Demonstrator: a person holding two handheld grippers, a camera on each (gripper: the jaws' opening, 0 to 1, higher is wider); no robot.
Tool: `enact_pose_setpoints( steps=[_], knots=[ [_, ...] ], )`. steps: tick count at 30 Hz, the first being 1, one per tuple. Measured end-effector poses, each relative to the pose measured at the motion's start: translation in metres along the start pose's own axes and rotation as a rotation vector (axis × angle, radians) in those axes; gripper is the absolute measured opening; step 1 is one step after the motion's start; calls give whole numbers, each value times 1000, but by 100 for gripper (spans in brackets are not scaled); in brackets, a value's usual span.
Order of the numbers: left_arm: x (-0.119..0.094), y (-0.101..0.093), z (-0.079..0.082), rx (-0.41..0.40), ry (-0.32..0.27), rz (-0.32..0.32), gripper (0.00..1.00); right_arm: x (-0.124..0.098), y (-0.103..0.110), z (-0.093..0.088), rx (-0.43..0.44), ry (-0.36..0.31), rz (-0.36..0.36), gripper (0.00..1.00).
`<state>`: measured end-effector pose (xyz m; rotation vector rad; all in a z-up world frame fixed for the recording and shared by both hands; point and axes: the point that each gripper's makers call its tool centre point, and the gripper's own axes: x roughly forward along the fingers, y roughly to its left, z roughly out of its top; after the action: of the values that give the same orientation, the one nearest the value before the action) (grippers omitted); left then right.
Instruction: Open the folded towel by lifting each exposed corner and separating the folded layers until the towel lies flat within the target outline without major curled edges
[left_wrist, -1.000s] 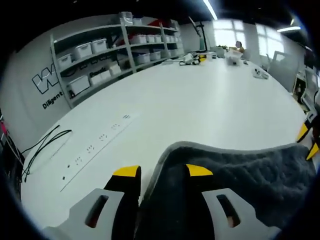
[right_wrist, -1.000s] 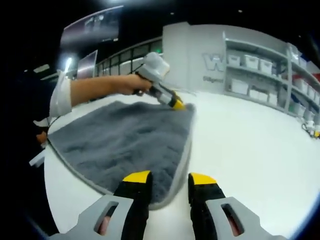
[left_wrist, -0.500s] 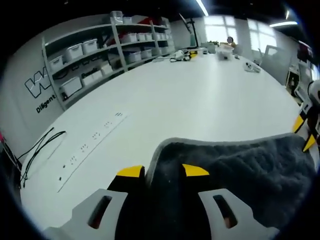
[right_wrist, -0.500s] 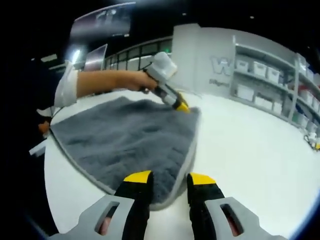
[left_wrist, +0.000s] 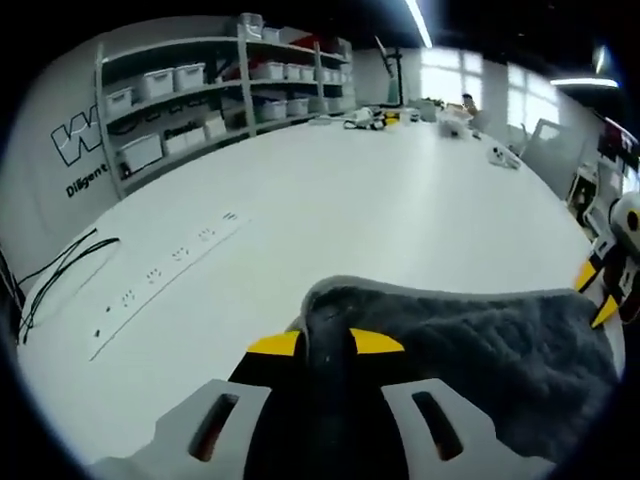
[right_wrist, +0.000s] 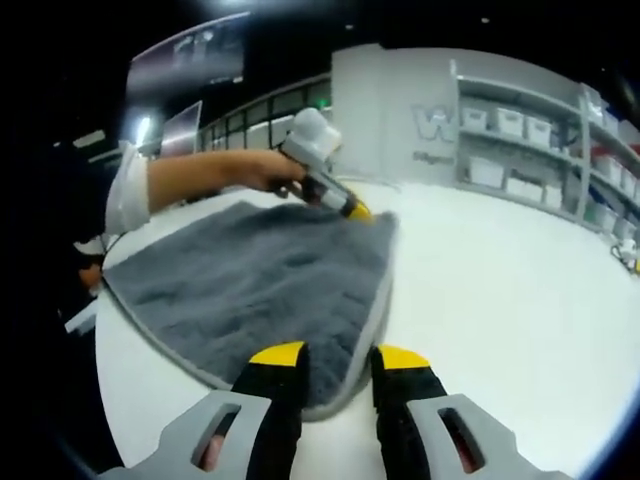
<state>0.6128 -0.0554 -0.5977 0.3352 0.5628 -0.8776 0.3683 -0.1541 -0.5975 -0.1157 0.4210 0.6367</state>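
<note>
Grey towel (right_wrist: 250, 290) spread on the white table (left_wrist: 400, 200), left gripper (left_wrist: 325, 344) clamped on its far corner, right gripper (right_wrist: 335, 355) jaws parted astride the near corner, wall lettering beginning "W" (left_wrist: 75, 140) by shelves (left_wrist: 200, 90).

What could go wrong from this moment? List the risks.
1. The left claw pinches a bunched corner of the grey towel; a pull could leave that corner curled.
2. The right claw straddles the near edge with its jaws apart, so that side may slip or drag.
3. The towel's inner edge lies close to the white table edge and could slide off.
</note>
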Motion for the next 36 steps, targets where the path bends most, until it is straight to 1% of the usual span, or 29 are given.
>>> enact_pose_setpoints(
  steps=[4,8,9,10,12,15,17,18,19,20,24,27,29,36],
  knots=[
    [1,0,1,-6,2,1,11,0,0,0,3,2,5,21],
    [2,-4,1,6,7,10,8,-1,3,0,-1,-1,15,17],
    [2,-3,1,9,8,11,8,-2,4,0,-11,5,15,15],
    [2,-3,2,22,8,14,7,-2,4,0,-54,7,7,11],
    [1,-3,3,79,4,41,6,-1,9,2,-78,6,16,7],
    [1,-6,5,183,8,79,5,-1,9,2,-96,8,7,6],
    [1,-10,6,222,10,83,4,-3,8,3,-108,6,1,5],
    [1,-11,8,273,1,74,4,-3,9,3,-118,6,-2,5],
    [0,-10,8,305,-5,83,4,-3,10,3,-130,8,-7,4],
    [0,-11,6,287,-1,84,4,-3,10,4,-145,10,-13,4],
    [-2,-11,8,296,-8,95,4,-5,12,5,-176,9,-27,4],
    [-4,-10,13,282,-23,95,4,-8,12,7,-165,0,-19,3],
    [-7,-10,17,264,-44,93,4,-9,13,9,-168,-4,-23,3],
    [-15,-10,28,289,-73,108,4,-14,21,19,-216,-18,-46,4]
  ],
)
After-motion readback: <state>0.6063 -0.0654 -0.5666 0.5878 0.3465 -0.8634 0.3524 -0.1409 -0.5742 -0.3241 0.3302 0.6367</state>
